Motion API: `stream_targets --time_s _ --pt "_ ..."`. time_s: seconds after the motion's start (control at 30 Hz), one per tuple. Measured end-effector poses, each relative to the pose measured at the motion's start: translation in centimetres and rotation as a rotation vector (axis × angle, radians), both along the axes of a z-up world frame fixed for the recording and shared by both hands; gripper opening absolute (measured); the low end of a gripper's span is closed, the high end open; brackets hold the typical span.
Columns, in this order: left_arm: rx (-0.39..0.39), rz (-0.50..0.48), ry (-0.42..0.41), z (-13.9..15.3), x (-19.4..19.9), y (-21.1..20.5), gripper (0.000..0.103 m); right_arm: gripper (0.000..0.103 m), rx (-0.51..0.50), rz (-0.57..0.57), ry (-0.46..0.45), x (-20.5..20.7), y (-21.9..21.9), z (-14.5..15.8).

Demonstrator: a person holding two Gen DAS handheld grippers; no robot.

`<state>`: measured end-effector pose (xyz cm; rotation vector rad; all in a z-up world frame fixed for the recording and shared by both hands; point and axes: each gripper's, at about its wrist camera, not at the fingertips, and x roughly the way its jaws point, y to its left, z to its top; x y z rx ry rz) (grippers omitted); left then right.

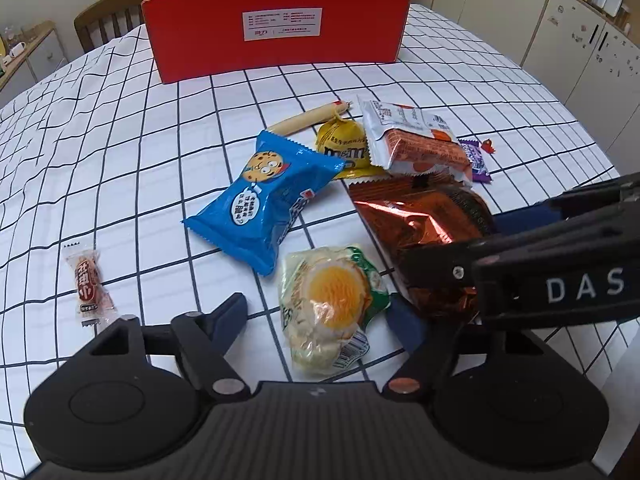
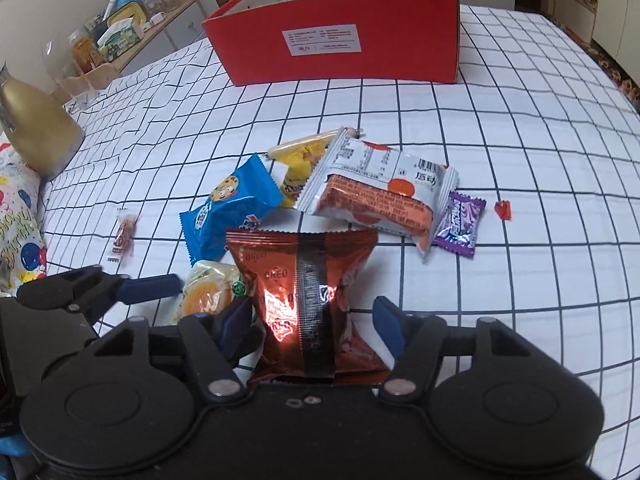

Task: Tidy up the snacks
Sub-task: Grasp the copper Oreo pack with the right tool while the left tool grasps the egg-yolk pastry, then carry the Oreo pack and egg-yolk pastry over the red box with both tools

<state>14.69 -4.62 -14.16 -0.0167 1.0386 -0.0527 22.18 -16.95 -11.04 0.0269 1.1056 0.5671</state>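
Note:
A pile of snacks lies on the checked tablecloth [image 1: 120, 160] in front of an open red box [image 1: 276, 28]. My left gripper [image 1: 320, 316] is open around a pale packet with a yellow centre [image 1: 332, 304]. My right gripper [image 2: 312, 320] is open with its fingers on either side of a copper Oreo bag [image 2: 304, 280], which also shows in the left wrist view [image 1: 424, 220]. A blue cookie packet [image 1: 264, 200], a yellow M&M's bag [image 1: 344, 148], a white-orange packet [image 1: 416, 140] and a sausage stick [image 1: 308, 116] lie behind.
A small red-brown candy [image 1: 88, 280] lies apart at the left. A purple candy [image 2: 460, 220] and a tiny red one [image 2: 503, 210] lie at the right. A gold bottle [image 2: 36, 128] and a balloon-print bag [image 2: 20, 232] stand at the table's left edge. The red box also shows in the right wrist view [image 2: 340, 36].

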Motion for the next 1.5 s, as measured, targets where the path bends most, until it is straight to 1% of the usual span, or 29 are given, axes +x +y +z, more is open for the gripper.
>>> stream_targets --time_s 0.1,0.13,0.3,0.43,0.6,0.77,0.87,0.93,1.17,1.27,1.5 --pt "-0.015 -0.007 -0.002 0.1 0.2 0.0 0.061 0.057 0.017 -0.001 0.013 0.0 -0.2 0.0" --pt "-0.021 -0.012 -0.001 0.2 0.2 0.0 0.056 0.054 0.022 -0.003 0.019 0.1 -0.3 0.0" --pt "-0.029 0.0 0.005 0.2 0.0 0.1 0.055 0.044 0.031 -0.005 0.026 0.1 -0.5 0.0" --pt "-0.038 0.011 0.016 0.3 0.0 0.3 0.055 0.039 0.029 -0.017 0.025 0.0 -0.5 0.2" --pt "-0.052 0.039 0.025 0.4 -0.4 0.7 0.054 0.037 0.036 -0.039 0.022 -0.3 -0.7 0.6" --pt "-0.087 0.072 0.041 0.7 -0.9 1.5 0.054 0.036 0.025 -0.032 -0.008 -0.9 -0.6 1.7" --pt "-0.119 0.114 0.07 0.9 -1.3 2.0 0.054 0.036 0.025 -0.033 -0.014 -1.3 -0.7 2.3" --pt "-0.132 0.135 0.072 1.2 -1.6 2.3 0.054 0.036 0.02 -0.033 -0.023 -1.7 -0.6 2.7" --pt "-0.175 0.166 0.066 2.9 -2.3 3.2 0.054 0.036 0.022 -0.031 -0.044 -2.6 -0.5 4.4" --pt "-0.207 0.185 0.05 4.2 -2.5 3.7 0.054 0.036 0.029 -0.033 -0.046 -2.8 -0.6 5.2" --pt "-0.228 0.217 0.016 7.3 -2.6 4.6 0.054 0.036 0.044 -0.041 -0.065 -3.2 -1.0 7.5"
